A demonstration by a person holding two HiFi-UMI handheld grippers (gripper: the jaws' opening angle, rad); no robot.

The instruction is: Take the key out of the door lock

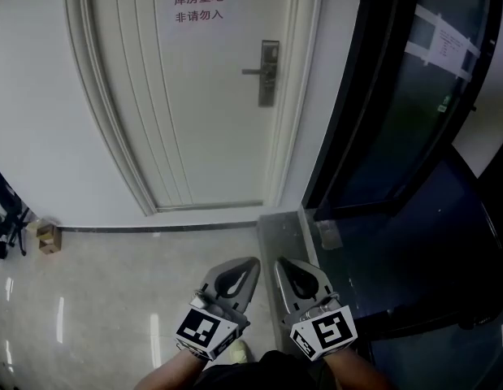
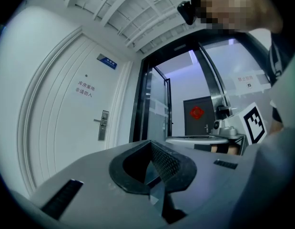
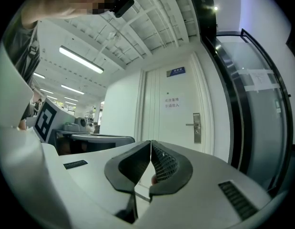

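Low in the head view, close to the person: left gripper [image 1: 249, 264] and right gripper [image 1: 282, 264] side by side, each with jaws pressed together, holding nothing. Well ahead, white door [image 1: 202, 112]; lock plate [image 1: 269, 80] with lever handle [image 1: 252, 71] near its right edge. Key too small to make out.

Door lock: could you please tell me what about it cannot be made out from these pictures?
- Key: in the head view the lock plate is too far and small to show whether a key is in it.
- Both gripper views: the plate is smaller still, so no better.
- Blue sign: print too small in the right gripper view.
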